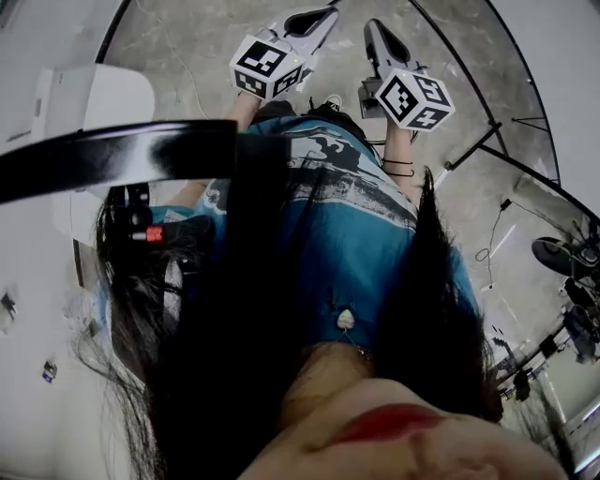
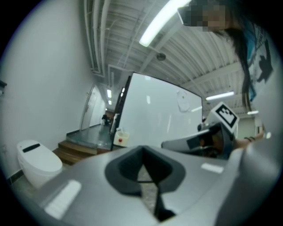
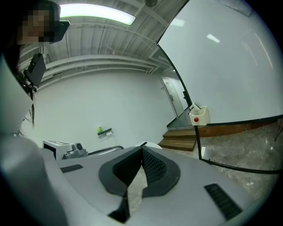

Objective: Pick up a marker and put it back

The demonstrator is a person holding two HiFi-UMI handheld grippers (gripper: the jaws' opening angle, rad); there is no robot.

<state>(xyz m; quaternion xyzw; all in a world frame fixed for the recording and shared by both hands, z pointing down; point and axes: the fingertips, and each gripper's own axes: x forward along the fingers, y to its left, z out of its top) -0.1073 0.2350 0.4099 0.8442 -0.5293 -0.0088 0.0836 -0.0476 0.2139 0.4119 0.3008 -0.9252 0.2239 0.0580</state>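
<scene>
I see the 2 claws closed and empty: left claw [image 2: 142, 150], right claw [image 3: 142, 149], smooth grey shells with black ribbed pads. The marker is too small to tell. A little white box [image 3: 198, 115] hangs on the glossy whiteboard [image 3: 230, 66].

**Head view.** The camera sits on the person's head and faces steeply down the person's own body to the mottled grey stone floor [image 1: 187, 37]. The left gripper [image 1: 325, 13] and right gripper [image 1: 372, 25] lie far off at the top edge.

**Left gripper view.** The camera rides close behind the left gripper [image 2: 142, 152], tilted up toward the glossy white wall panel [image 2: 154, 110], with the right gripper [image 2: 221, 128] at its right.

**Right gripper view.** The camera rides close behind the right gripper [image 3: 142, 150], facing across the room.

**Shared.** Both gripper views show the brown wooden steps [image 2: 75, 150] [image 3: 179, 139] and the small white box with a red dot [image 2: 120, 137] [image 3: 198, 115].
</scene>
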